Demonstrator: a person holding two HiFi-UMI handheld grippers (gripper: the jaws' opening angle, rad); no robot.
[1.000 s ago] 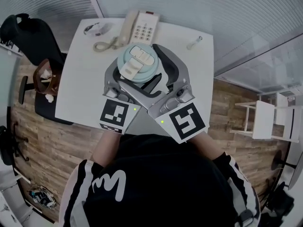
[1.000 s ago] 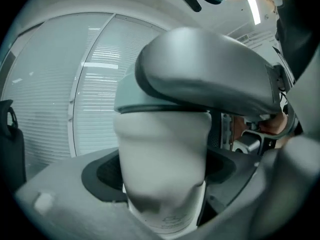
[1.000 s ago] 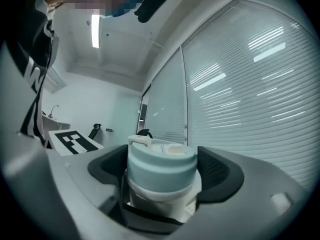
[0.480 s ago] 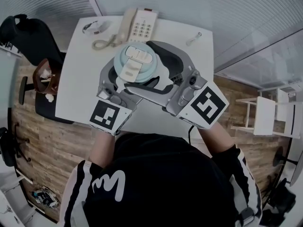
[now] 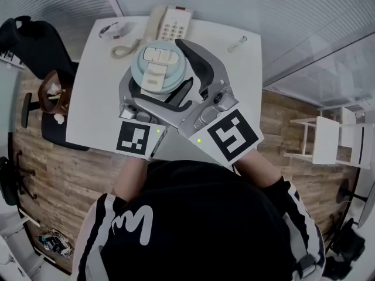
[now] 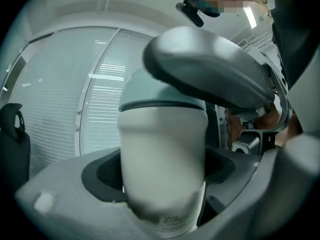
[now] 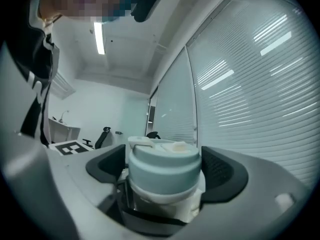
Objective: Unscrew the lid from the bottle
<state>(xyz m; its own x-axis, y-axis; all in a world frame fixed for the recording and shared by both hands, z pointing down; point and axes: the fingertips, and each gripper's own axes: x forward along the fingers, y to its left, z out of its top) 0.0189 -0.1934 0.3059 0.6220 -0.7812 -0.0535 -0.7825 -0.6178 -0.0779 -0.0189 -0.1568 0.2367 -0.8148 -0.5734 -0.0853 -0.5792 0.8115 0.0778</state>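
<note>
A white bottle [image 6: 162,164] with a pale blue-green lid [image 5: 157,69] is held upright above the white table [image 5: 94,98]. My left gripper [image 5: 149,85] is shut on the bottle's body below the lid, and its dark pads press both sides in the left gripper view [image 6: 162,184]. My right gripper [image 5: 169,69] reaches in from the right at lid height. The lid [image 7: 164,169] stands between its jaws [image 7: 165,176], which have just been opening. Slim gaps show beside the lid. The bottle's lower part is hidden by the grippers.
A corded telephone [image 5: 170,28] lies at the table's far edge, with a small round object [image 5: 111,31] at the far left corner and a small tube [image 5: 237,43] far right. A black chair with a brown bag [image 5: 55,95] is left; a white stool [image 5: 328,145] right.
The right gripper swung out to the right around the lid half a second ago. It has now swung back beside the left one. Bottle and left gripper have barely shifted.
</note>
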